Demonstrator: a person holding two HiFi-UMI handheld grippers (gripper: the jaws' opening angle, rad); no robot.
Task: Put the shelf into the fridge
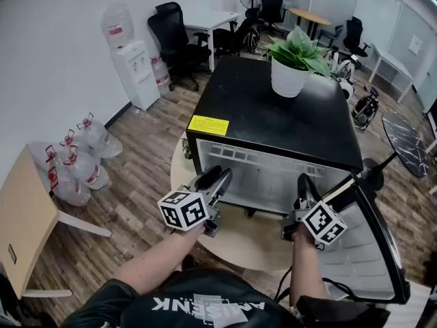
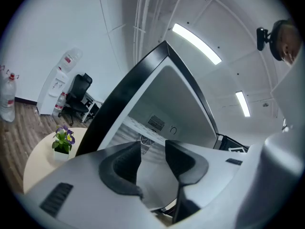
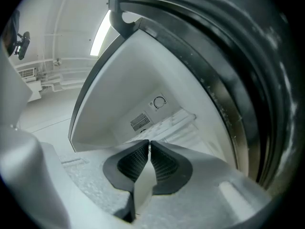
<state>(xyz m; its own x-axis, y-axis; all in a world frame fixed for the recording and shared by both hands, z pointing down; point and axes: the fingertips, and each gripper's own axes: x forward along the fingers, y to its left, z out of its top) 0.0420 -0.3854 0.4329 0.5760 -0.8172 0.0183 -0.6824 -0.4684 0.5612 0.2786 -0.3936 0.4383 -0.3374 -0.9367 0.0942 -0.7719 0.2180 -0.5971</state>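
Note:
A small black fridge (image 1: 273, 115) stands on a round table (image 1: 239, 241) with its door (image 1: 372, 251) swung open to the right. Both grippers sit level at the mouth of its white interior (image 1: 263, 176). My right gripper (image 1: 304, 182) is shut on the shelf (image 3: 142, 187), a thin pale pane seen edge-on between its pads (image 3: 162, 163). My left gripper (image 1: 220, 176) is open; in the left gripper view its jaws (image 2: 153, 149) stand apart, and a pale flat surface, perhaps the same shelf, shows in the gap untouched. In the head view I cannot tell the shelf from the white lining.
A potted plant (image 1: 290, 77) stands on top of the fridge. A small flower pot (image 2: 63, 142) is on the table left of it. A water dispenser (image 1: 133, 67) and several water bottles (image 1: 78, 159) are along the left wall. Office chairs and desks fill the back.

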